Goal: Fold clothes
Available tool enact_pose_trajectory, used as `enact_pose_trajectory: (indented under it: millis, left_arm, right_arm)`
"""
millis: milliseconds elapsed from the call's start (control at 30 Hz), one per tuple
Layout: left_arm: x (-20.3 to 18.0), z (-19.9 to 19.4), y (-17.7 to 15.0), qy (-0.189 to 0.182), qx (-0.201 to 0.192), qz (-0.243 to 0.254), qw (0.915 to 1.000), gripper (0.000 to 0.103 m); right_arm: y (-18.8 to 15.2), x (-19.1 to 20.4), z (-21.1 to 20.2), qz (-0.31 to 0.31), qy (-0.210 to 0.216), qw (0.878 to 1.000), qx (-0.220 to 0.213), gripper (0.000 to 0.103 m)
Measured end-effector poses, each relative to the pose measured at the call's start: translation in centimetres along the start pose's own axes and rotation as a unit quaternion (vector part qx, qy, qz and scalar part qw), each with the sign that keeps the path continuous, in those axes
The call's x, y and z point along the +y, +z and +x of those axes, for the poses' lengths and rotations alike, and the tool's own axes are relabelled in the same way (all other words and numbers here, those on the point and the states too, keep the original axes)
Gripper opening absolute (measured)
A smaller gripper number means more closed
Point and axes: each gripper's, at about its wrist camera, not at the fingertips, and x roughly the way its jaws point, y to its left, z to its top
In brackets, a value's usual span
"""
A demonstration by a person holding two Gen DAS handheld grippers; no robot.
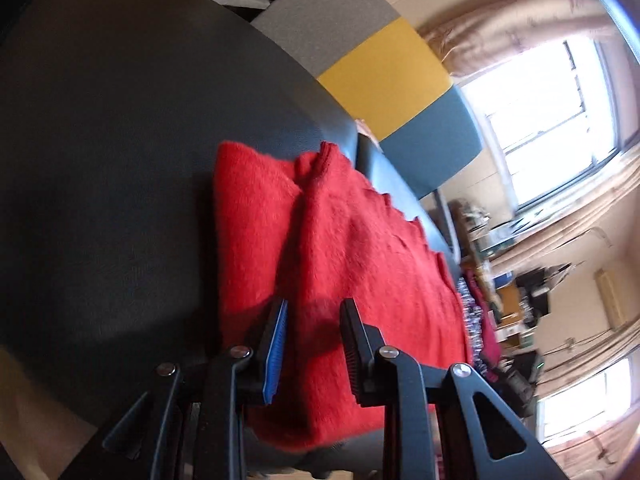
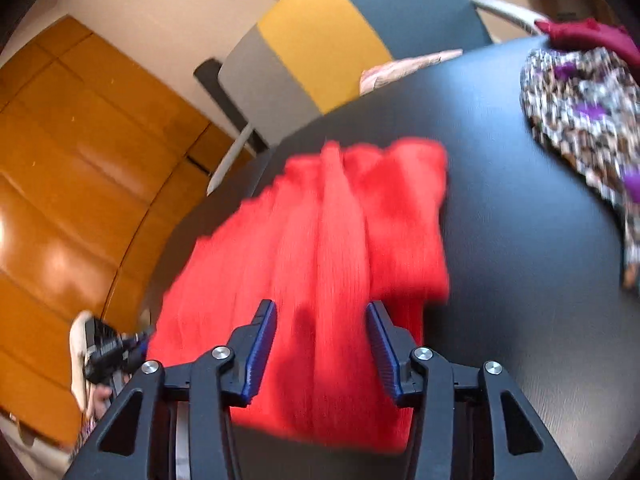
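One red sweater (image 1: 340, 240) lies folded on the dark counter (image 1: 100, 160) in the left wrist view, its near edge cut off behind the left tool (image 1: 314, 312). Jaws stand apart above the knit, released, tilted downward. Right wrist view: sweater blurred by motion, near the counter's left edge; right tool (image 2: 322, 312) likewise spread, gripping nothing. Patterned cloth (image 2: 580, 120) sits far right, partly cropped. A hand (image 2: 90, 364) holding the other tool shows low left, indistinct.
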Motion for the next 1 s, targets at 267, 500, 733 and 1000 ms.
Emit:
enact_pose_trajectory:
  millis: [267,500,733,1000]
  left_arm:
    - [-1.7,0.3,-1.2,0.001,0.021,0.049,0.9986,0.025]
    - [-2.4,0.0,-2.6,0.000,0.032,0.075,0.9967,0.020]
    - [-5.3,-4.6,-3.8,-0.045,0.001,0.125,0.9912,0.007]
    - [-1.5,-2.9,-7.6,0.066,0.087,0.159,0.9812,0.007]
  right_arm:
    - [-1.9,-0.3,1.1,-0.017,-0.016,1.000,0.010,0.025]
    - [-2.5,1.9,0.3,-0.088,-0.055,0.995,0.009,0.025]
    - [-2.2,1.6,-2.5,-0.058,-0.013,0.998,-0.014,0.011]
    - [-3.2,-1.0,-1.7,0.003,0.024,0.999,0.045,0.011]
